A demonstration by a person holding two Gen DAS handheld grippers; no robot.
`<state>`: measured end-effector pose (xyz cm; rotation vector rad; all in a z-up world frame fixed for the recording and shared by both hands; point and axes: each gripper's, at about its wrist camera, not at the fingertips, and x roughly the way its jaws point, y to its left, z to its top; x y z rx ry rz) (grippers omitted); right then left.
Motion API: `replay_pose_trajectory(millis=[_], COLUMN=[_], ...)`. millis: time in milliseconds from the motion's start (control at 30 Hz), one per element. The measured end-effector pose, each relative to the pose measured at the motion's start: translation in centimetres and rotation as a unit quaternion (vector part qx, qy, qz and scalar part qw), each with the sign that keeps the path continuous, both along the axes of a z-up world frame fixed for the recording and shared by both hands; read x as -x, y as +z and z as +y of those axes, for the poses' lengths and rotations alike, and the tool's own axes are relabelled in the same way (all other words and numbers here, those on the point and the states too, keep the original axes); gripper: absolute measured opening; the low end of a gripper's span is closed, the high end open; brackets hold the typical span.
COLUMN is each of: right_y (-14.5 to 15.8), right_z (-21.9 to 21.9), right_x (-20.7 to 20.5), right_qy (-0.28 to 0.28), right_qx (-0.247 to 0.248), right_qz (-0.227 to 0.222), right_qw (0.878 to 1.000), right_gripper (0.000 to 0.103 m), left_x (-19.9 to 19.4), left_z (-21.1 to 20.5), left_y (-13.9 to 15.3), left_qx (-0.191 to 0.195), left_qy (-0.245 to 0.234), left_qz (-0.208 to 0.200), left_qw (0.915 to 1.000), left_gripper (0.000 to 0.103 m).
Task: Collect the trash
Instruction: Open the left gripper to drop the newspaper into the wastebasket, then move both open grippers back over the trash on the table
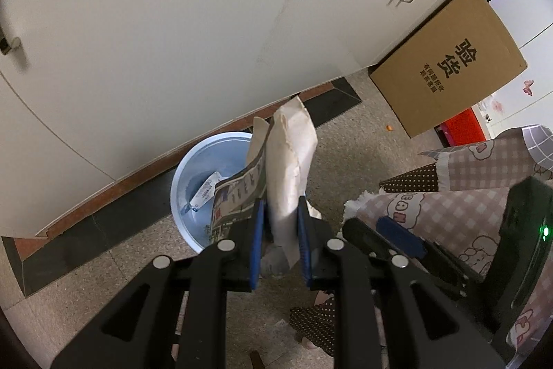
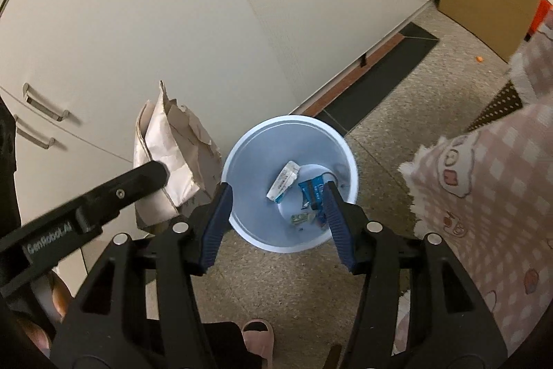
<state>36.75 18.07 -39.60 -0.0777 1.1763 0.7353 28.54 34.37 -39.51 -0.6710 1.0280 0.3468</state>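
Standing behind both grippers, the cream cabinet (image 1: 155, 33) is the largest item in view, with a cardboard box (image 1: 459, 61) on the floor (image 2: 397, 113) ahead and to the right of the left gripper. A checked blanket (image 2: 484, 182) lies to the right of the right gripper. The white bin (image 2: 238, 147) sits on the floor directly beyond the right gripper (image 2: 278, 201), whose jaws are spread wide with nothing between them. Inside the bin lie a white wrapper (image 2: 285, 180) and a blue packet (image 2: 311, 191).

The left gripper (image 1: 280, 220) is clenched on a crumpled paper bag (image 1: 292, 161), held upright just left of the bin's rim in the right wrist view and not yet over the opening. A printed paper (image 1: 235, 196) sits against the bag's left side; whether it is pinched too cannot be told.

Judgement: the bag appears light, soft and creased, likely to flex and tear. The lower folded section, where layers are doubled, seems the soundest hold.
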Motion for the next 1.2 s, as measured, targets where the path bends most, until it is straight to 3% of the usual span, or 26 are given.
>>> replay_pose_trajectory(millis=[267, 367, 400, 467, 833, 1000, 1200], right_y=[1.4, 2.4, 2.7, 3.2, 6.5, 9.6, 15.2], right_z=[-2.1, -2.8, -3.0, -3.4, -4.0, -4.1, -4.7], right_x=[-0.1, -0.1, 0.0, 0.1, 2.2, 4.3, 8.0], right_qy=[-0.033, -0.047, -0.050, -0.053, -0.045, -0.032, -0.013], right_qx=[-0.010, -0.016, -0.019, -0.024, -0.042, -0.058, -0.078], right_qz=[-0.022, -0.034, -0.035, -0.036, -0.051, -0.070, -0.131], right_qw=[0.999, 0.998, 0.998, 0.998, 0.997, 0.995, 0.988], right_gripper=[0.056, 0.056, 0.056, 0.056, 0.056, 0.056, 0.057], left_x=[-1.7, -1.7, -1.6, -1.2, 2.2, 5.2, 9.1], left_z=[-0.8, -0.9, -1.0, -0.9, -2.4, -2.7, -2.6], left_y=[2.0, 3.1, 3.3, 3.8, 7.0, 9.9, 14.7], left_qx=[-0.008, -0.012, -0.014, -0.013, -0.023, -0.035, -0.031], left_qy=[-0.012, -0.001, 0.005, 0.013, 0.015, 0.029, 0.067], left_qz=[-0.020, -0.038, -0.040, -0.044, -0.050, -0.062, -0.088], left_qw=[0.9997, 0.9992, 0.9991, 0.9989, 0.9984, 0.9970, 0.9934], left_gripper=[0.020, 0.028, 0.038, 0.047, 0.049, 0.055, 0.056])
